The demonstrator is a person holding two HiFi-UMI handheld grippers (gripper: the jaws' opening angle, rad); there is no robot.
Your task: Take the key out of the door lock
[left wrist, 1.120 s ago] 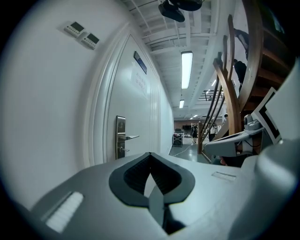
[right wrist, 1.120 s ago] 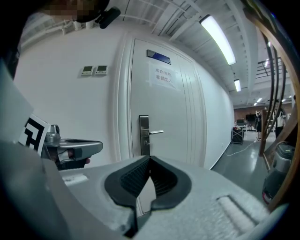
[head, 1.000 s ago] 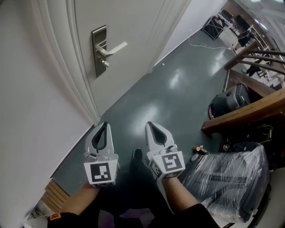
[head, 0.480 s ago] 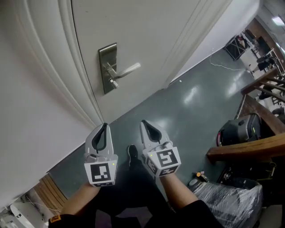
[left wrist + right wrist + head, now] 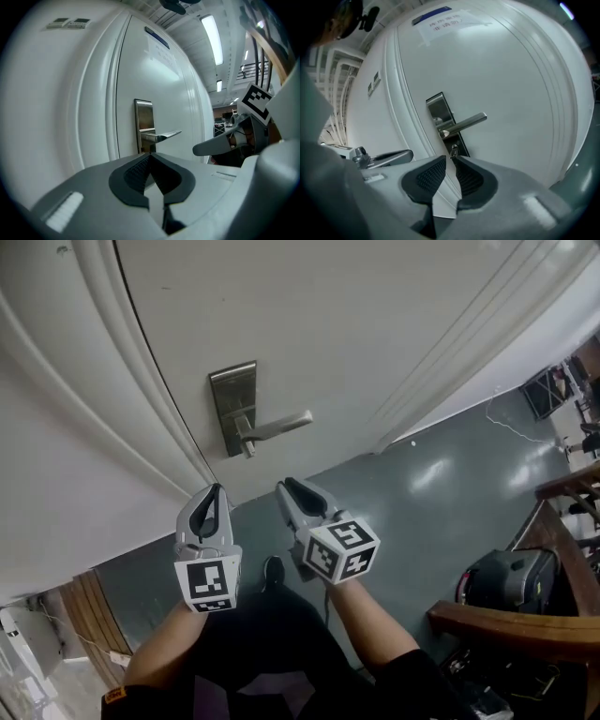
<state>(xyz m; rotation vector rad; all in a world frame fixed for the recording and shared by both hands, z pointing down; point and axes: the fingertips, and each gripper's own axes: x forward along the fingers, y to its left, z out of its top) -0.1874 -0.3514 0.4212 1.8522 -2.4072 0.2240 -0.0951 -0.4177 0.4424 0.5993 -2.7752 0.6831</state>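
A steel lock plate [image 5: 232, 407] with a lever handle [image 5: 281, 425] sits on the white door [image 5: 356, 324]. The key [image 5: 453, 150] sticks out of the plate just below the lever; in the head view the key [image 5: 249, 450] is a small stub. Both grippers are held short of the door, apart from it. My left gripper [image 5: 210, 493] is shut and holds nothing, its tips meeting below the plate [image 5: 143, 119]. My right gripper [image 5: 450, 158] points at the key; its jaws have just been opening to a narrow gap, with nothing between them.
The white door frame [image 5: 112, 381] runs left of the lock plate. Dark grey floor [image 5: 422, 502] lies to the right, with a wooden railing [image 5: 511, 622] and a black bag [image 5: 506, 579] at the lower right. Wooden slats [image 5: 80, 615] stand at the lower left.
Both grippers have come closer to the door, and the lock plate now sits just above them. The right jaws have parted slightly; the left jaws stay shut.
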